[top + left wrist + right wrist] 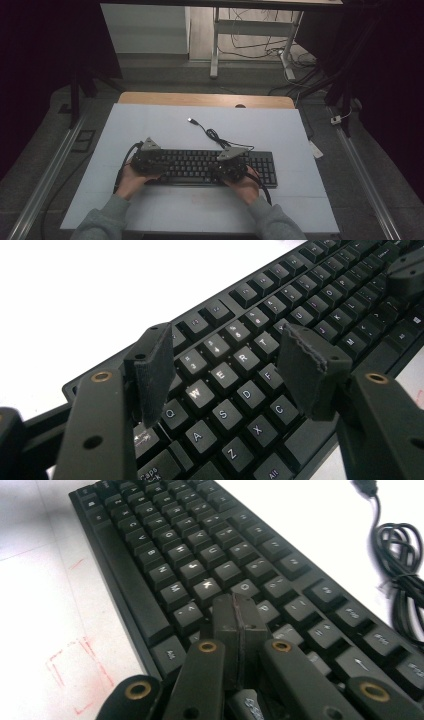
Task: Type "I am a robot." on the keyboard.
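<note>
High view: table seen from above, forward and down.
Gripper views: black keyed keyboard seen close, low, obliquely.
Shared: the keyboard, centre frame.

The white mat lies bare to the left, far and near of the keyboard. Its coiled cable blocks the far side right of the middle.

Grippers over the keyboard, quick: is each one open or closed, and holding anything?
Left gripper: open, jaws apart above the keyboard, holding nothing.
Right gripper: closed, jaws pressed together with nothing between them, tip down at the keys.
</note>
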`<state>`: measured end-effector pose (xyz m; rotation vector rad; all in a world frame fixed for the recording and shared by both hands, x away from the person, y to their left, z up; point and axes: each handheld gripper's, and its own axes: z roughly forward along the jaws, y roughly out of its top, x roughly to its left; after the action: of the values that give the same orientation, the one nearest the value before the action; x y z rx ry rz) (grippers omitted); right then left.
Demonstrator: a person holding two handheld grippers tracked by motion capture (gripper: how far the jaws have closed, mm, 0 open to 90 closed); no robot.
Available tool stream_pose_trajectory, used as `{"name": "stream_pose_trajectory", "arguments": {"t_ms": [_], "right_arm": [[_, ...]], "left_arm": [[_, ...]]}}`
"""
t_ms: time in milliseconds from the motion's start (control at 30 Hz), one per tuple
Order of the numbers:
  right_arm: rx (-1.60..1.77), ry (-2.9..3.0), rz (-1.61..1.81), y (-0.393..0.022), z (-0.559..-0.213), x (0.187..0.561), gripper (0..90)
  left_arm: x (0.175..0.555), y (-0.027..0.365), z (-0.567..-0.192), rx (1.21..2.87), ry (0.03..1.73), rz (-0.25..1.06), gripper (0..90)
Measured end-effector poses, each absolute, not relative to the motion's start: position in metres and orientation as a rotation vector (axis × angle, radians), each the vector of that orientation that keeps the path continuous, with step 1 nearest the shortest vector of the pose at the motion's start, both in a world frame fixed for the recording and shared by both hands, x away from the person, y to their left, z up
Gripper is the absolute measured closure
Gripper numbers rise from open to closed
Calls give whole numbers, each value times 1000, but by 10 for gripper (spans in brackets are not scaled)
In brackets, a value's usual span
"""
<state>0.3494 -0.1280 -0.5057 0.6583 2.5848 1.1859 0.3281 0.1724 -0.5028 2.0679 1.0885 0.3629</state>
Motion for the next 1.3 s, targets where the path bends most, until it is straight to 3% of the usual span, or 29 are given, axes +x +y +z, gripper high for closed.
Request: {"name": "stream_pose_trajectory", "arguments": {"t_ms": [100, 367, 567, 833, 1300], "right_arm": [[672, 2568, 1199, -135, -504, 351, 889], [739, 2497, 1198, -154, -499, 353, 645], [761, 2462, 1197, -171, -499, 350, 553], [799, 2412, 1220, -202, -497, 345, 496], [852, 2346, 1228, -253, -500, 330, 478]], "left_arm": [[328, 173, -503, 2067, 1091, 365, 394], [328, 173, -504, 2073, 1092, 366, 393], [328, 173, -504, 2072, 1095, 369, 392], [325, 174, -503, 2071, 1092, 370, 392], [305, 184, -501, 2067, 1076, 391, 393]]}}
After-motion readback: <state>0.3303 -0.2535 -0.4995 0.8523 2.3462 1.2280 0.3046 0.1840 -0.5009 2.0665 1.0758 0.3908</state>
